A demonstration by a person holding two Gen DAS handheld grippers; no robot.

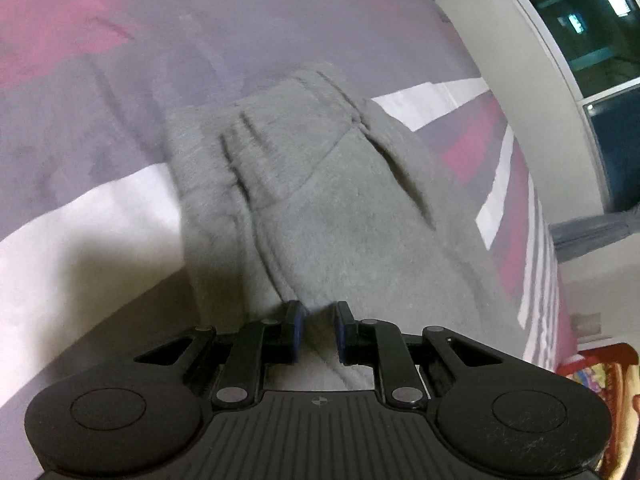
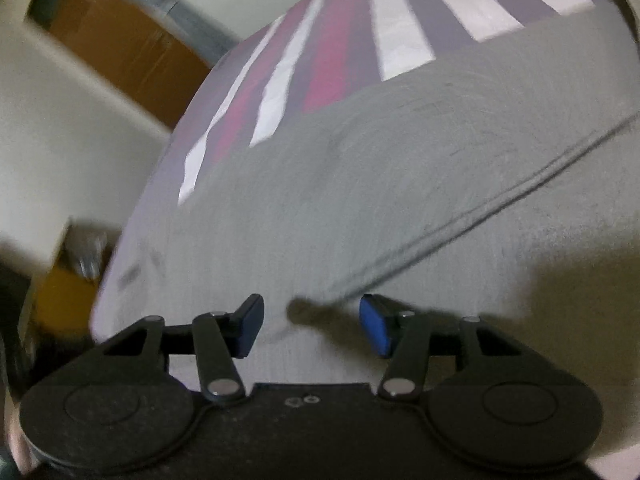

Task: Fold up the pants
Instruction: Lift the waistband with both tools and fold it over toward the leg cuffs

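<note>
The grey fleece pants [image 1: 320, 208] lie on a striped bedspread [image 1: 120, 80]. In the left wrist view they stretch away from me, with a fold ridge and a pocket seam showing. My left gripper [image 1: 318, 330] is nearly closed and pinches a bunched edge of the pants between its blue pads. In the right wrist view the pants [image 2: 380, 184] fill the middle, with a long seam running diagonally. My right gripper [image 2: 312, 328] is open just above the grey cloth, with nothing between its blue pads [image 2: 374, 328].
The bedspread has grey, white and pink stripes [image 2: 332, 56]. A window [image 1: 592, 40] and grey curtain are at the right of the left view. A brown door [image 2: 128, 48] and a yellow box [image 2: 68, 292] stand beyond the bed's edge in the right view.
</note>
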